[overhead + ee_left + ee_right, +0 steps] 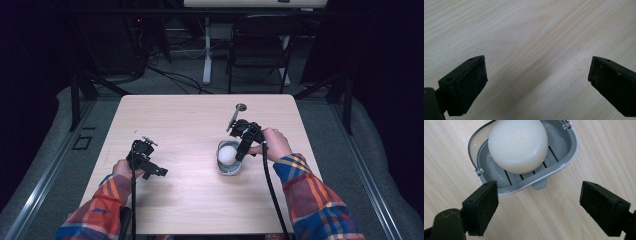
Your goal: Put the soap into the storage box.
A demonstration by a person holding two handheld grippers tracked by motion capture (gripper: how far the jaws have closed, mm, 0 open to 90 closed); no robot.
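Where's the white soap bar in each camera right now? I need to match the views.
High view: the soap bar sits in the grey soap dish, right of the table's centre, beside the right gripper.
Right gripper view: soap bar at top centre, in the dish, beyond the open jaws.
Left gripper view: bare table.
Shared landmark: the dish's slotted grey tray.

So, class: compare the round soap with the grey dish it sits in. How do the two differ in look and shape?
The soap is creamy white and matte; the dish is grey with a glossy rim. The soap is a smooth, solid round cake; the dish is a hollow, rounded-rectangular tray with drainage slats and a small front tab. The soap rests inside; the dish stands on the table. Both have rounded outlines.
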